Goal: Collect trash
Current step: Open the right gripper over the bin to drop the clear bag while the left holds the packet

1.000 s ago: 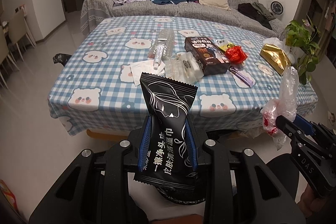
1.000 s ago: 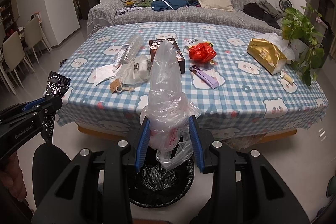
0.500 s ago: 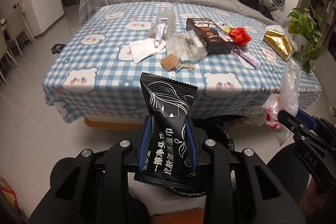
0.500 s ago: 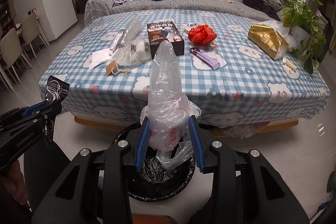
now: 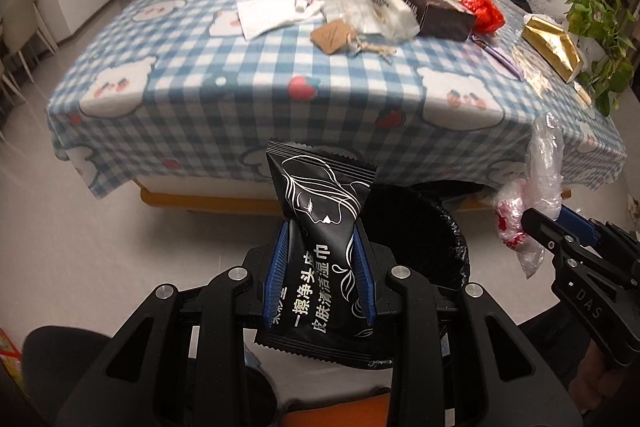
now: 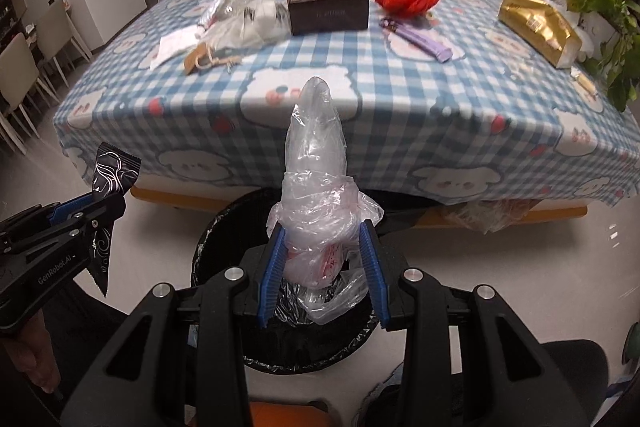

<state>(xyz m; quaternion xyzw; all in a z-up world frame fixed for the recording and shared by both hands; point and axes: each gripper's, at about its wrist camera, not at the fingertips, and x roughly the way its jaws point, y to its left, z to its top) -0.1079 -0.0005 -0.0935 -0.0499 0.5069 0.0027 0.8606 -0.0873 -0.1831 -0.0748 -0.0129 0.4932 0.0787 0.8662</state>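
Left gripper (image 5: pixel 320 267) fingers clamp black wipes packet (image 5: pixel 318 247), right gripper (image 6: pixel 323 267) fingers clamp crumpled plastic bag (image 6: pixel 316 195), lower center above bin (image 6: pixel 224 227); light bag may snag or drift past rim.

Bin mouth (image 6: pixel 224 227) lay open below both loads — the draped tablecloth edge (image 6: pixel 400 163) overhung its rim at 12 o'clock. Bare floor (image 5: pixel 120 247) at 9 o'clock; right gripper (image 5: pixel 536 223) crowded 3 o'clock.
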